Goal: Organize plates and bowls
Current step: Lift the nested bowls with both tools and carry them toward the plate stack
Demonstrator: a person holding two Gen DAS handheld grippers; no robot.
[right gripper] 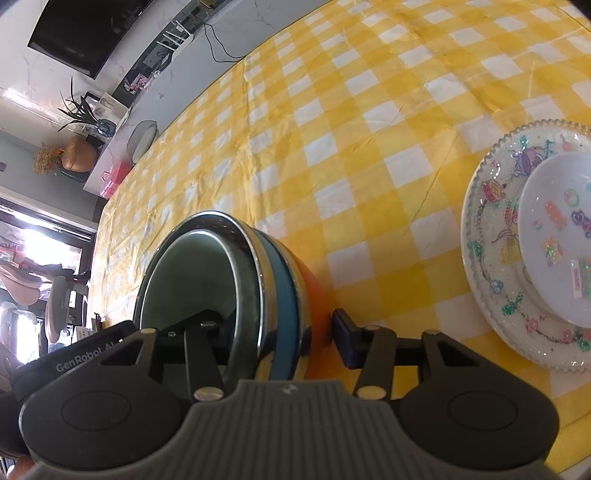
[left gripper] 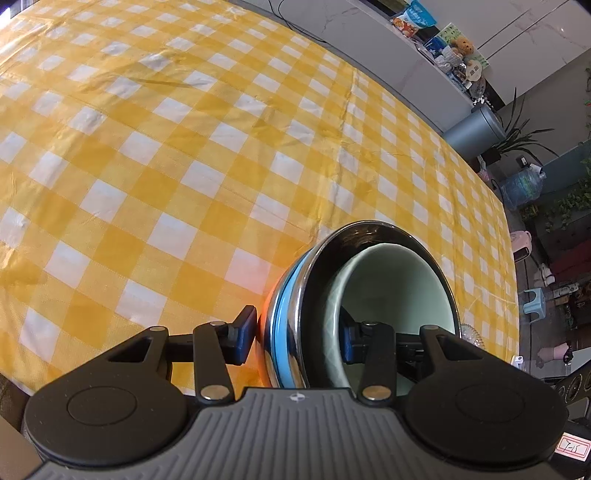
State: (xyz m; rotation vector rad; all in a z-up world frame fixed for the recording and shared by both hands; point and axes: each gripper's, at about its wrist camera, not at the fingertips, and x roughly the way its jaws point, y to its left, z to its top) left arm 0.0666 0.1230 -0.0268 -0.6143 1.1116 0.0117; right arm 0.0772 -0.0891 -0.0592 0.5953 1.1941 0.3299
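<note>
A stack of nested bowls (left gripper: pixel 291 332) stands on the yellow checked tablecloth (left gripper: pixel 184 147): a steel bowl with a blue band and orange base, with a pale green bowl (left gripper: pixel 399 288) inside. My left gripper (left gripper: pixel 299 339) straddles its rim, one finger outside and one inside, shut on it. In the right wrist view the same stack (right gripper: pixel 280 302) is held on its opposite rim by my right gripper (right gripper: pixel 280 339), one finger inside and one outside. A scalloped patterned plate (right gripper: pixel 491 229) with a smaller white plate (right gripper: pixel 554 236) on it lies at the right.
The table's far edge (left gripper: pixel 424 110) runs along a white counter with snack bags and clutter. A water jug (left gripper: pixel 522 186), stool and plants stand on the floor to the right. In the right wrist view a television (right gripper: pixel 85 33) and potted plants are beyond the table.
</note>
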